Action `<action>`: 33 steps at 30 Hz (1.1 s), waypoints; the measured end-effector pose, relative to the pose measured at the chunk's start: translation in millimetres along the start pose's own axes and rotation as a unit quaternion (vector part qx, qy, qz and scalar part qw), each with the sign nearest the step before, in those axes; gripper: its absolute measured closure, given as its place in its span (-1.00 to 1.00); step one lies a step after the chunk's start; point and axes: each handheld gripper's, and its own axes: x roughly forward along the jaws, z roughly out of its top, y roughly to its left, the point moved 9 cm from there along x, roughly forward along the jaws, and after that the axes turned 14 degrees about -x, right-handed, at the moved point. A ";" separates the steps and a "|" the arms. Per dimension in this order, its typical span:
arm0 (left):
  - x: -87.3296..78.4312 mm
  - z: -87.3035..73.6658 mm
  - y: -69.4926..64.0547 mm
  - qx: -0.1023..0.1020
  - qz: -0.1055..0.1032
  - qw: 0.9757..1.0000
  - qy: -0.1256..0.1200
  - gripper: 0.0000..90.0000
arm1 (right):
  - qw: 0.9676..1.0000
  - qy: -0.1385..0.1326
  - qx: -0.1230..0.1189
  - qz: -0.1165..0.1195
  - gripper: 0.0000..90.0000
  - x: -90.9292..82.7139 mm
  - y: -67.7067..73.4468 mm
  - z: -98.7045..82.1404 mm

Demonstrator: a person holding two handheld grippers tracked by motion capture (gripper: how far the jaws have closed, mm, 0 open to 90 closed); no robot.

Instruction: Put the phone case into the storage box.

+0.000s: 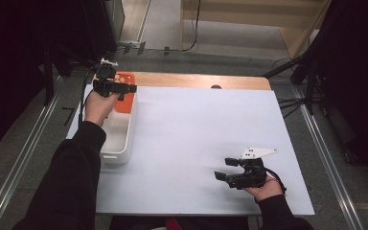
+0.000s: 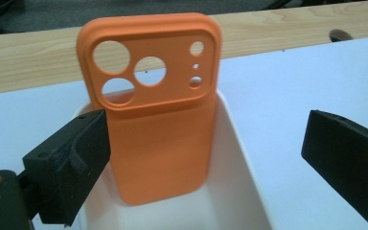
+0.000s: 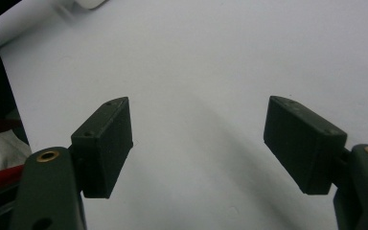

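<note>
An orange phone case [image 2: 158, 139] with round camera cut-outs stands upright in the far end of a white bin [image 2: 242, 158], leaning on its far wall. My left gripper [image 2: 203, 129] is open in front of it. One jaw is close beside the case's left edge and the other is well off to the right, so neither presses on it. From above, the left gripper [image 1: 127, 88] hovers over the bin [image 1: 120, 143] by the case [image 1: 127, 100]. My right gripper [image 1: 226, 168] is open near the front right of the white sheet, with nothing between its jaws [image 3: 199, 139].
A white sheet [image 1: 196, 139] covers most of the wooden table [image 1: 201, 80], which has a small dark hole [image 1: 215, 86] near its far edge. Black stands and cables [image 1: 311, 81] sit off the table's right side. Metal floor rails run along both sides.
</note>
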 end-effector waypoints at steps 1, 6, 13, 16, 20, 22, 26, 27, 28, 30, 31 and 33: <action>-1.0 -0.2 -1.8 0.002 -0.004 1.000 0.000 -0.94 | 1.000 0.001 0.000 0.000 -0.47 0.3 0.1 -0.1; -7.7 -1.8 -11.0 0.006 -0.021 1.000 0.002 -0.94 | 1.000 0.001 0.000 0.001 -0.47 0.6 0.7 0.1; -17.0 -4.1 -21.5 0.019 -0.036 0.999 0.004 -0.94 | 1.000 0.003 -0.005 0.006 -0.47 1.8 4.3 0.4; -21.3 -4.9 -26.7 0.015 -0.056 0.998 0.006 -0.94 | 1.000 0.004 -0.005 0.006 -0.47 2.1 4.8 -0.1; -26.6 -5.7 -33.7 0.015 -0.079 0.997 0.009 -0.94 | 1.000 0.002 -0.002 0.006 -0.47 0.9 4.1 -0.4; -29.2 -7.3 -37.9 0.020 -0.088 0.996 0.012 -0.94 | 1.000 0.001 -0.003 0.004 -0.47 0.5 3.5 -0.7; -33.6 -10.9 -45.4 0.031 -0.106 0.994 0.019 -0.93 | 1.000 -0.001 0.002 0.001 -0.47 -0.7 4.1 -0.6; -34.9 -12.1 -47.5 0.035 -0.112 0.993 0.021 -0.93 | 1.000 0.000 0.001 0.000 -0.47 -1.1 4.3 -0.5; -36.5 -13.5 -50.0 0.040 -0.118 0.992 0.023 -0.93 | 1.000 0.000 0.000 0.000 -0.47 -1.2 4.6 -0.8; -38.8 -15.5 -54.1 0.044 -0.130 0.990 0.026 -0.93 | 1.000 0.000 0.000 0.000 -0.47 -1.7 5.1 -1.1; -39.9 -16.4 -55.5 0.048 -0.131 0.990 0.026 -0.93 | 1.000 0.000 0.000 -0.001 -0.47 -2.1 4.9 -1.1; -42.5 -18.3 -57.7 0.054 -0.137 0.989 0.029 -0.93 | 1.000 -0.002 0.002 -0.003 -0.47 -2.4 4.1 -1.2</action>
